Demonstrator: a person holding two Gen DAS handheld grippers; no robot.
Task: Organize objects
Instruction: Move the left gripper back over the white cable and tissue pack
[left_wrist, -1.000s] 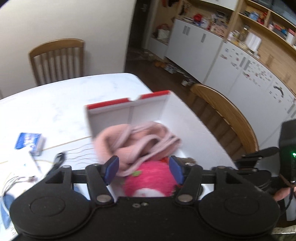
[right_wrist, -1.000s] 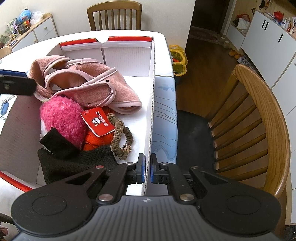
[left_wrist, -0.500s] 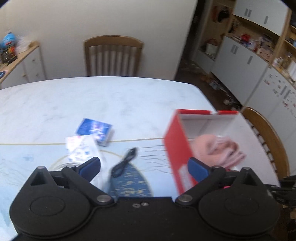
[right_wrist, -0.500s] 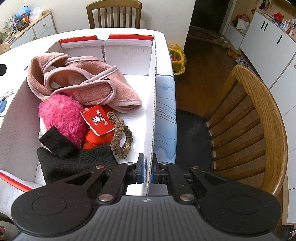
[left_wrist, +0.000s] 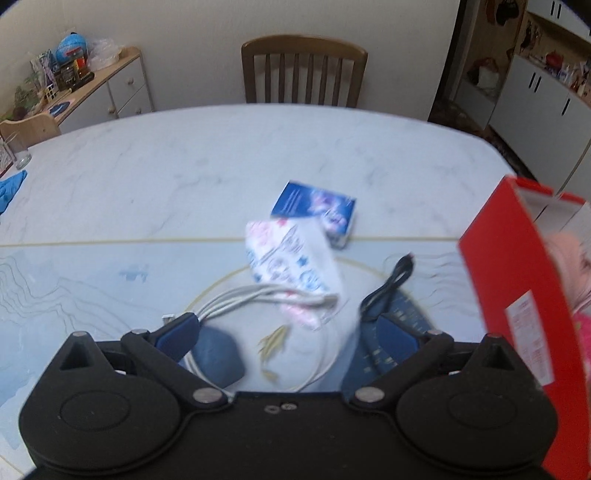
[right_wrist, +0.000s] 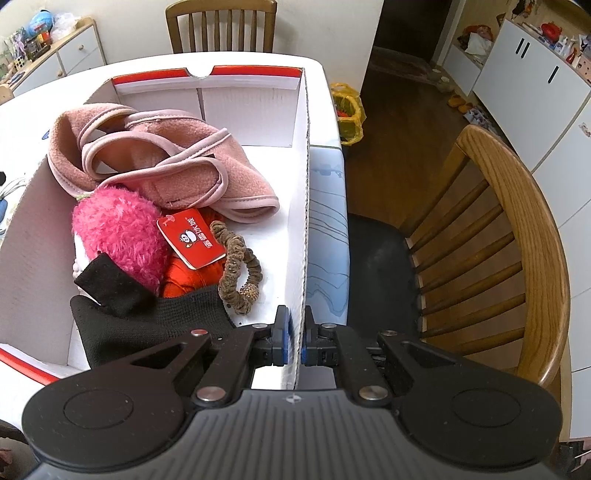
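We hold the left tongs (left_wrist: 286, 332) low over the table (left_wrist: 147, 177), their jaws having just swung out to full width with nothing pinched between them, though a loop of white cable (left_wrist: 258, 299), a printed packet (left_wrist: 288, 266) and a dark blue pad (left_wrist: 221, 356) lie on the table under the gap. The right tongs (right_wrist: 294, 338) are closed tight on the right wall of the box (right_wrist: 304, 206), one pad inside and one outside, near its near corner. The box sits at the right side of the table, its long axis running from near to far, its open top facing up; in it lie a pink fleece garment (right_wrist: 162, 162), a pink fuzzy toy (right_wrist: 118, 236), a red tag (right_wrist: 190, 238), a brown hair tie (right_wrist: 236, 273) and a black cloth (right_wrist: 147, 321). On the table to the left of the box, the packet's long axis runs near to far, leaning slightly left at its far end; a blue carton (left_wrist: 314, 206) lies just beyond it, and a black cable (left_wrist: 388, 291) points toward the far right. We judge the main risk to be the wide jaws closing on several things at once, since the white cable lies across the packet and could drag along. The left view is blurred, so aim could be off. The thin cardboard wall could also buckle under the right grip.
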